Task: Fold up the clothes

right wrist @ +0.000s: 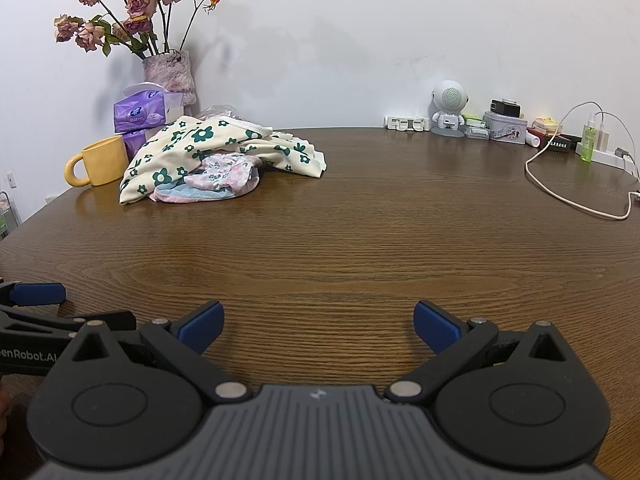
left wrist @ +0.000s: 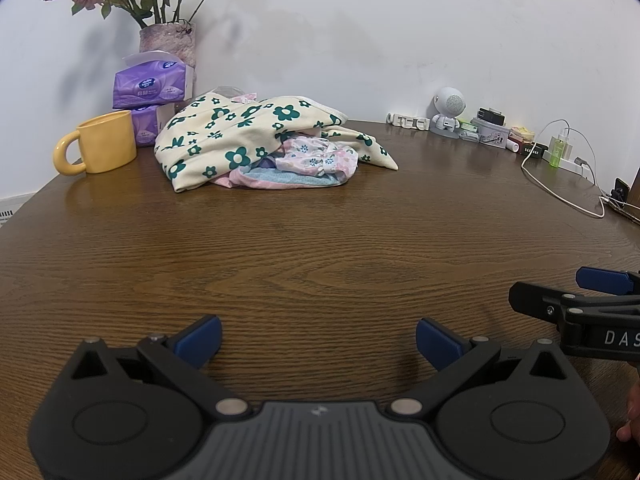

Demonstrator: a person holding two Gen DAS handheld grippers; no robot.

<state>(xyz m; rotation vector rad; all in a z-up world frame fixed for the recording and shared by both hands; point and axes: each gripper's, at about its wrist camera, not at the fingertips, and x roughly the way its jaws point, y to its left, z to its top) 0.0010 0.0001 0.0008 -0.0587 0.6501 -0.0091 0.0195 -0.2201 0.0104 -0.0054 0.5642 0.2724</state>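
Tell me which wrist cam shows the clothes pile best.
Left wrist view: the clothes pile sits larger and nearer centre, its pink and blue inner layers plain. Right wrist view shows the same pile smaller, off to the left, beside the yellow mug.

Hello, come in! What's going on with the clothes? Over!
Left gripper and right gripper open, empty, low over table. Clothes pile unfolded, far side. Yellow mug beside pile.

A brown wood-grain table point(left wrist: 320, 248) spreads ahead of the gripper, meeting a plain white wall point(right wrist: 340, 40) (faintly shadowed) far ahead.
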